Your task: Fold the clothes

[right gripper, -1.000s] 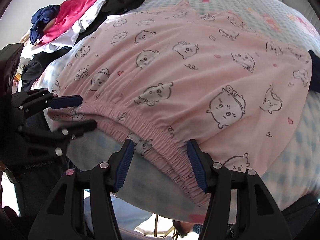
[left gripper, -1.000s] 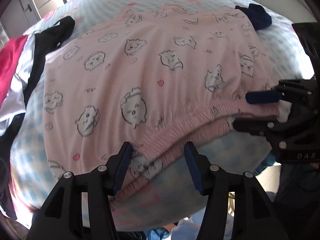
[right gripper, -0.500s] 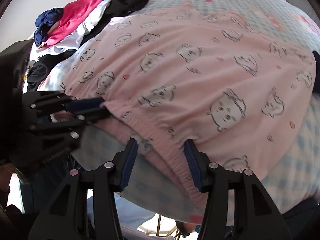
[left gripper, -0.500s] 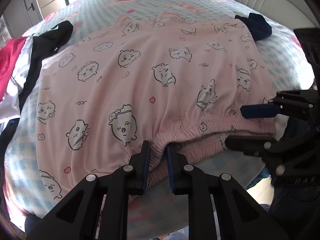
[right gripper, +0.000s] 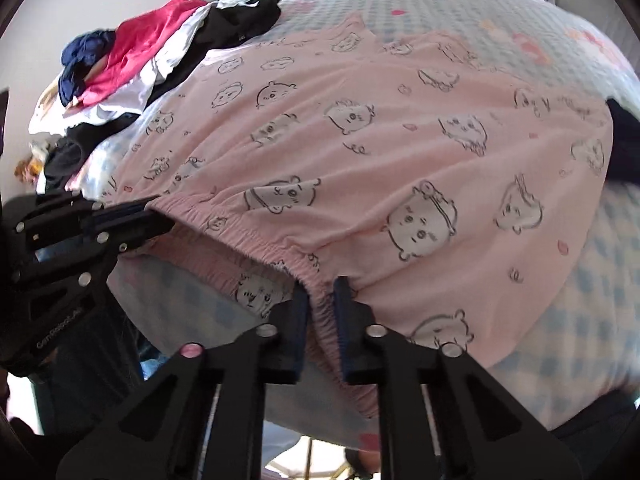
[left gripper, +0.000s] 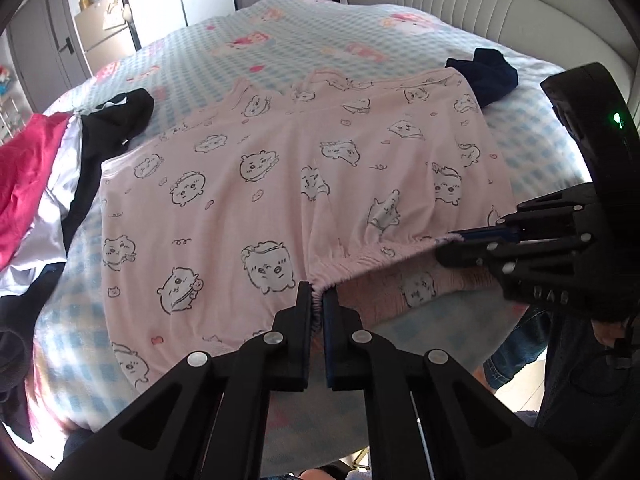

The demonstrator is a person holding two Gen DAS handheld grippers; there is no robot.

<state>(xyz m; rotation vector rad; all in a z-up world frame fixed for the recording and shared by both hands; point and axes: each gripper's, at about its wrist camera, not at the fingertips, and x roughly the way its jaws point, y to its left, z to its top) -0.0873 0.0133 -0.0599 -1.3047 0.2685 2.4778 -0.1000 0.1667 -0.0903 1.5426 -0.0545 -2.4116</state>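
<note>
Left wrist: pink pyjama bottoms (left gripper: 280,184) spread on bed (left gripper: 304,40); left gripper (left gripper: 317,300) jaws just closed, pinching waistband; right gripper (left gripper: 460,240) jaws pinch same band, tips half-hidden in fabric | Right wrist: right gripper (right gripper: 321,296) clamped on waistband; clothes pile (right gripper: 132,52) partly overlapped; navy garment (right gripper: 624,140) cut off at edge.

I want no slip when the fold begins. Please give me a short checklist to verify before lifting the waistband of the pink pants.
1. Left claw shut on the waistband: ok.
2. Right claw shut on the waistband: ok.
3. Both layers of elastic caught: cannot tell.
4. Pink pants lying flat on the bed: ok.
5. Dark garment clear of the far leg: not ok, it touches.
</note>
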